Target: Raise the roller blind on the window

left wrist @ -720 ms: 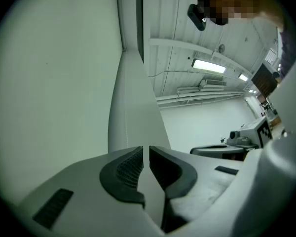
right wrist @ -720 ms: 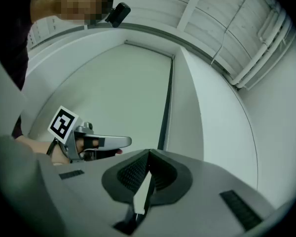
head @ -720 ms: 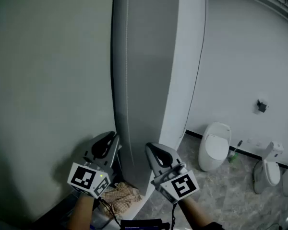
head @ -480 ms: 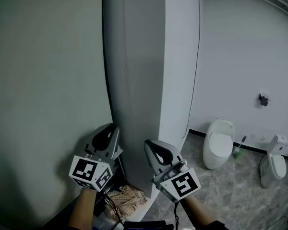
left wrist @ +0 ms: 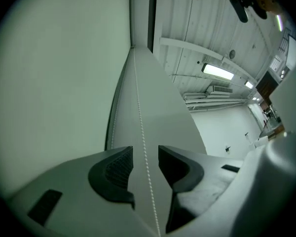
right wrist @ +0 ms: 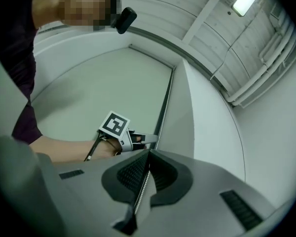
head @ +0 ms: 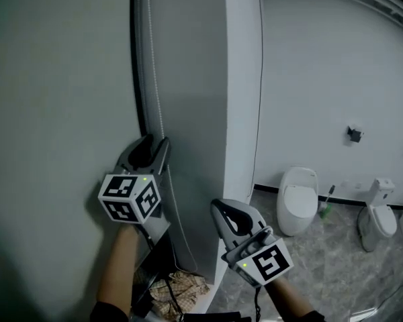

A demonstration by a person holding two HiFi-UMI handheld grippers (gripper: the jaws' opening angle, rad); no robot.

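Note:
The grey roller blind (head: 188,79) hangs down over the window, with its white bead chain (head: 154,66) running along its left edge. My left gripper (head: 156,143) is raised against that edge. In the left gripper view it (left wrist: 145,162) is open and the bead chain (left wrist: 139,117) passes freely between the jaws. My right gripper (head: 221,208) sits lower and to the right. The right gripper view shows it (right wrist: 149,157) shut on the bead chain (right wrist: 144,181), with the left gripper (right wrist: 133,139) ahead of it beside the blind (right wrist: 177,107).
A plain green-grey wall (head: 54,113) lies left of the window and a white pillar (head: 242,79) right of it. On the floor below lies a checked cloth (head: 171,287). Further right stand a white urinal (head: 295,200), a green toilet brush (head: 324,206) and a toilet (head: 376,223).
My left gripper has risen along the left edge of the blind, to the bead chain. The right gripper has stayed low, slightly further down. The head view has shifted so the chain now shows.

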